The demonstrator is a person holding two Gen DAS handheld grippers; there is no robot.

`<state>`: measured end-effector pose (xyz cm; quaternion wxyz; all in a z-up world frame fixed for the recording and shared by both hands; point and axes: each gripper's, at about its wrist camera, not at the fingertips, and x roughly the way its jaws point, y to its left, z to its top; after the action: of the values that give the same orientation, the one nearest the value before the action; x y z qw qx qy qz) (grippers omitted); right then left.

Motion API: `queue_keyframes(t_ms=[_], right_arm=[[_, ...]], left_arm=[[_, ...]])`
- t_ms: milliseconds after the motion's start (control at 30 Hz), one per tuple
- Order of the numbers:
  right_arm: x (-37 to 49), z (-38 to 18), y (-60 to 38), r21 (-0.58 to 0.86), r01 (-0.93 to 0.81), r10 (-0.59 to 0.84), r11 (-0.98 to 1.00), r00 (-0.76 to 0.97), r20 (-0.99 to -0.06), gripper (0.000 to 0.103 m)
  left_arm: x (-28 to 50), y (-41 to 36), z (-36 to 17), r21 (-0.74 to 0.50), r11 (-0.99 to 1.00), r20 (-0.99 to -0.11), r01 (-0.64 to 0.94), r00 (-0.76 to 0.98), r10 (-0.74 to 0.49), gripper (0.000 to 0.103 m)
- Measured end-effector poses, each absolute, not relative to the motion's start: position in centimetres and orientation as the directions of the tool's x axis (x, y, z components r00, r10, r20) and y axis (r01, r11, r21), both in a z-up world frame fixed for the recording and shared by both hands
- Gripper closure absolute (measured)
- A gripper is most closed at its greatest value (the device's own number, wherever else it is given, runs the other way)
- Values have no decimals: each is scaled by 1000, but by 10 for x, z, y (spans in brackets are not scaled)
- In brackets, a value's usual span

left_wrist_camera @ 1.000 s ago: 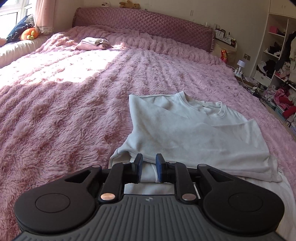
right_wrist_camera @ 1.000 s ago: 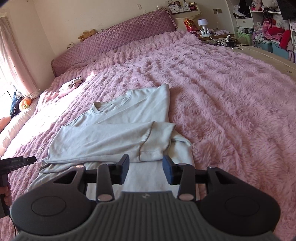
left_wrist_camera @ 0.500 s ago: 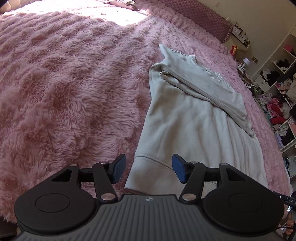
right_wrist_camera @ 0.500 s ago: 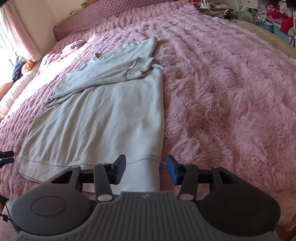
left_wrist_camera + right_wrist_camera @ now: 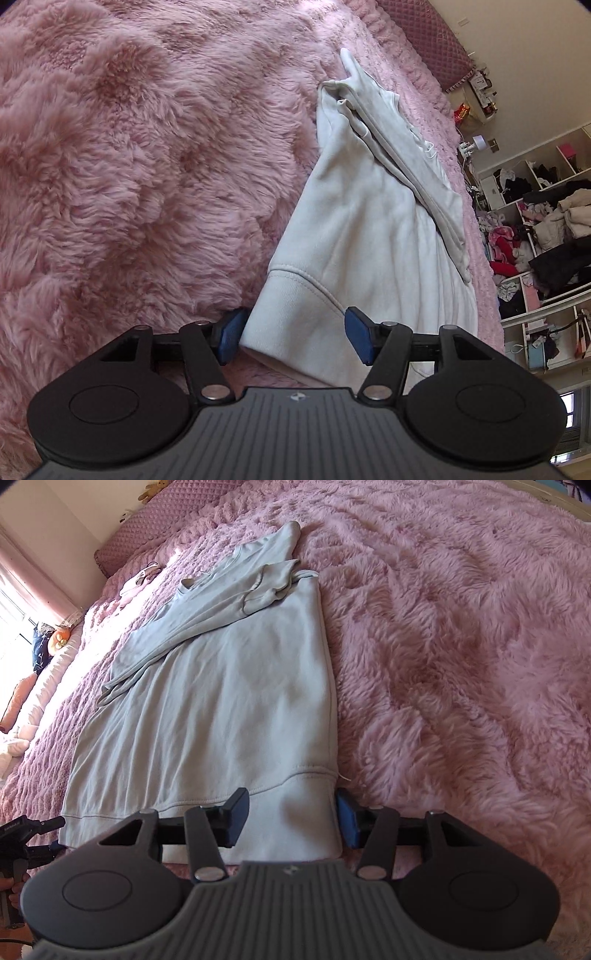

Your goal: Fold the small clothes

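On the shaggy pink bed [image 5: 461, 635], both open tongs, left [image 5: 291, 336] and right [image 5: 291, 818], are straddling the sweatshirt [image 5: 229, 686] hem corners, risking pinching blanket pile or a single layer.

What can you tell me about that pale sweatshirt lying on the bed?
The sweatshirt is pale, soft-looking knit with a stitched hem band and ribbed neckline. It lies flat on the fluffy pink blanket, both sleeves folded across its chest. Each open tool straddles one hem corner: the left tool and the right tool, not yet closed.
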<state>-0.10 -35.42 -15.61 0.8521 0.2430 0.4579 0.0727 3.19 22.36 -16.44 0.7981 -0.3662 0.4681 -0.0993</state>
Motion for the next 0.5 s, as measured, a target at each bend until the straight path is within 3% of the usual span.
queue_keyframes(t_ms=[233, 333, 400, 433, 500], right_arm=[[-2, -158, -354, 504, 97, 372, 858, 559, -741, 54], [-3, -156, -354, 513, 94, 380, 853, 561, -735, 65], [-4, -155, -355, 522, 89, 391, 848, 558, -732, 78], [-5, -155, -356, 540, 82, 413, 838, 552, -724, 92], [-6, -153, -357, 556, 73, 429, 828, 556, -712, 94]], left_arm=[[36, 220, -173, -713, 679, -644, -175, 546, -535, 28], [29, 222, -174, -737, 658, -614, -155, 560, -555, 32], [24, 222, -173, -745, 653, -601, -137, 563, -567, 51], [23, 221, -172, -746, 654, -598, -126, 560, -573, 58], [23, 217, -169, -744, 661, -592, -97, 553, -586, 81]])
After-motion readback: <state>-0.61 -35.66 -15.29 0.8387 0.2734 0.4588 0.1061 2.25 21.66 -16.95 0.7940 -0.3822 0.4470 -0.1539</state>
